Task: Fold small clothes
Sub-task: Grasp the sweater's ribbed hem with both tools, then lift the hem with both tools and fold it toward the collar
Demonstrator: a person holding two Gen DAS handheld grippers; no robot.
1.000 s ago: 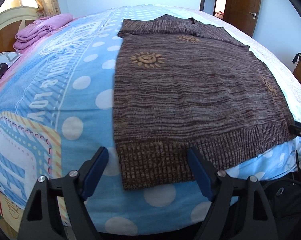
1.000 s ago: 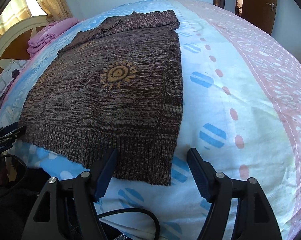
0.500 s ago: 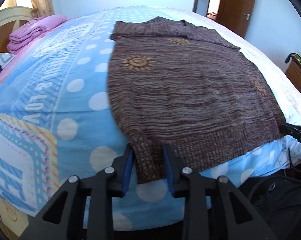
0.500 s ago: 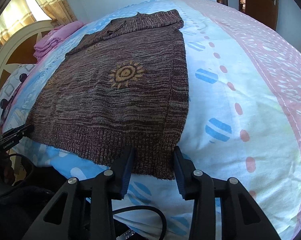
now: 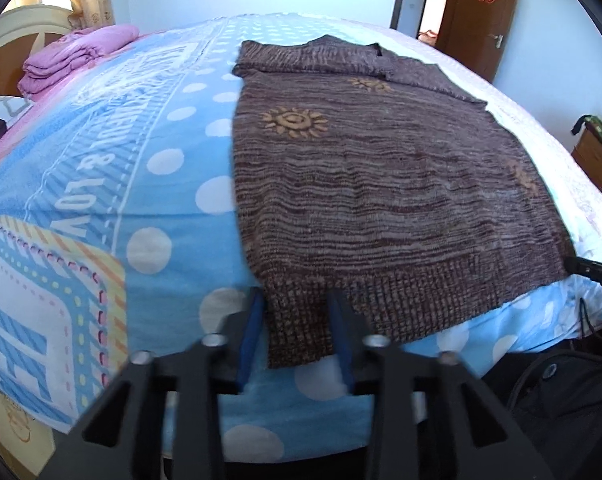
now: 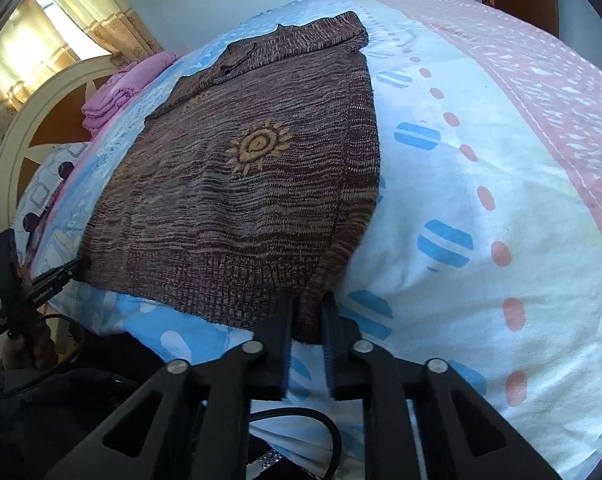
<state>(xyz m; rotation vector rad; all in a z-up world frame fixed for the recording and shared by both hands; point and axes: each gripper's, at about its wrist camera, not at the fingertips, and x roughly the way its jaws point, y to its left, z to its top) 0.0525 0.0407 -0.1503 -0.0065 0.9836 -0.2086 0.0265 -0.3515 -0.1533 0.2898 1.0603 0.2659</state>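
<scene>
Gripper pads on both sides pinch the sweater's point(image 5: 381, 184) ribbed hem: left gripper point(image 5: 297, 320) on its near-left corner, right gripper point(image 6: 307, 320) on its near-right corner, likely to lift that edge toward the collar. Sweater lies flat on the bed point(image 5: 101, 184); folded pink bedding point(image 5: 69, 60) sits well apart, nothing blocking the fold

Both cams sit low at the foot edge of the bed point(image 5: 101, 184), angled down and looking up its length toward the headboard point(image 6: 33, 120). Left one rides close over the sweater point(image 5: 381, 184)'s left hem corner, right one over the right hem corner. Both share the whole sweater.
</scene>
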